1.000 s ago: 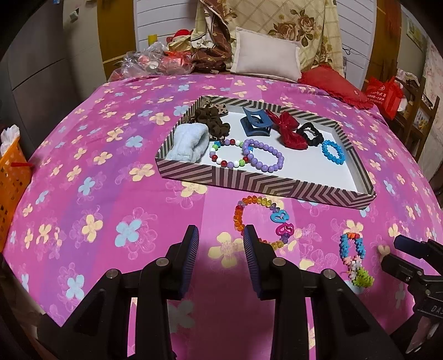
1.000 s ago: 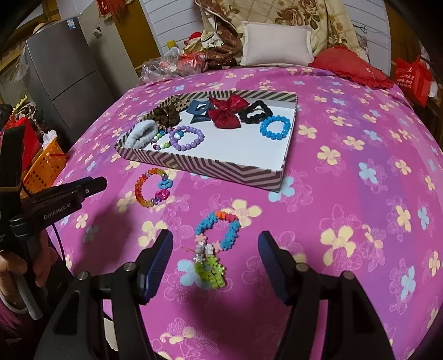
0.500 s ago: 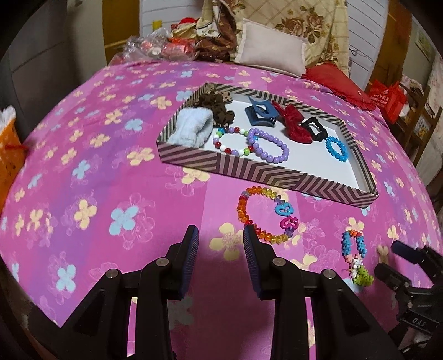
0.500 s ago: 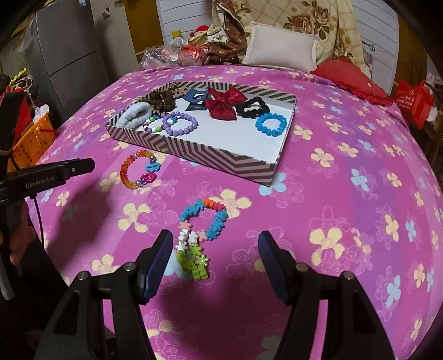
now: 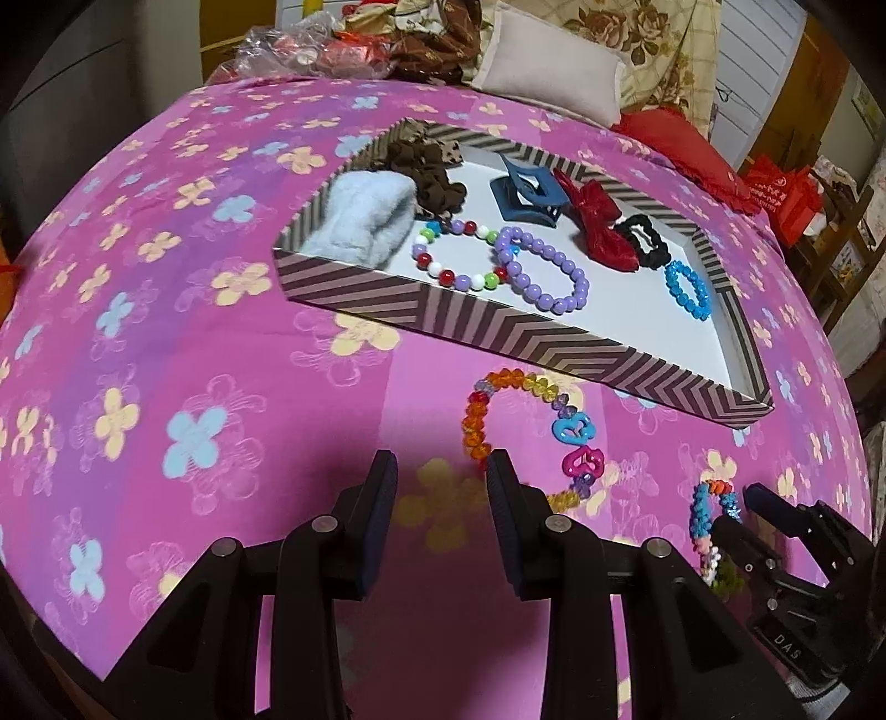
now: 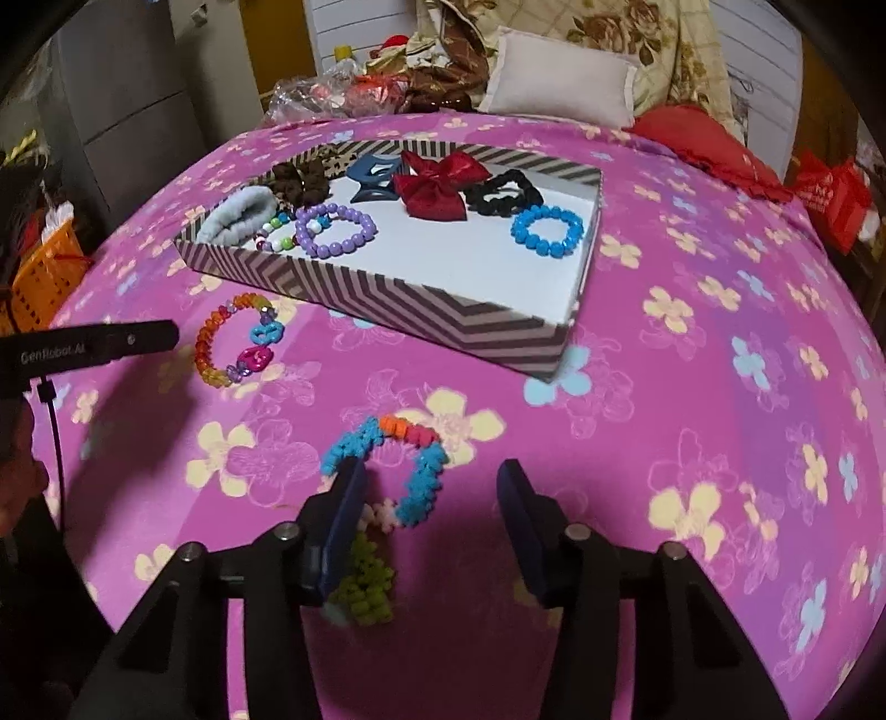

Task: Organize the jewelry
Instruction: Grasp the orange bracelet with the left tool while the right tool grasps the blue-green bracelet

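Note:
A striped tray (image 5: 498,327) (image 6: 443,310) on the pink flowered bedspread holds a purple bead bracelet (image 5: 542,271), a blue bead bracelet (image 6: 547,231), a red bow (image 6: 437,185), a blue claw clip (image 5: 526,191), scrunchies and more. In front of the tray lie an orange bead bracelet with charms (image 5: 526,432) (image 6: 235,340) and a blue spiky bracelet with a green tassel (image 6: 398,471) (image 5: 711,526). My left gripper (image 5: 441,471) is open, low, its right finger at the orange bracelet's edge. My right gripper (image 6: 429,482) is open, straddling the spiky bracelet.
Pillows (image 6: 559,77), a red cushion (image 5: 686,149) and plastic-wrapped clutter (image 5: 310,50) lie at the bed's far end. An orange basket (image 6: 44,277) stands left of the bed. A grey cabinet (image 6: 127,99) stands behind it.
Both grippers have moved forward and down toward the bed. The right one now has the spiky bracelet between its fingers; the left has closed in on the orange bracelet.

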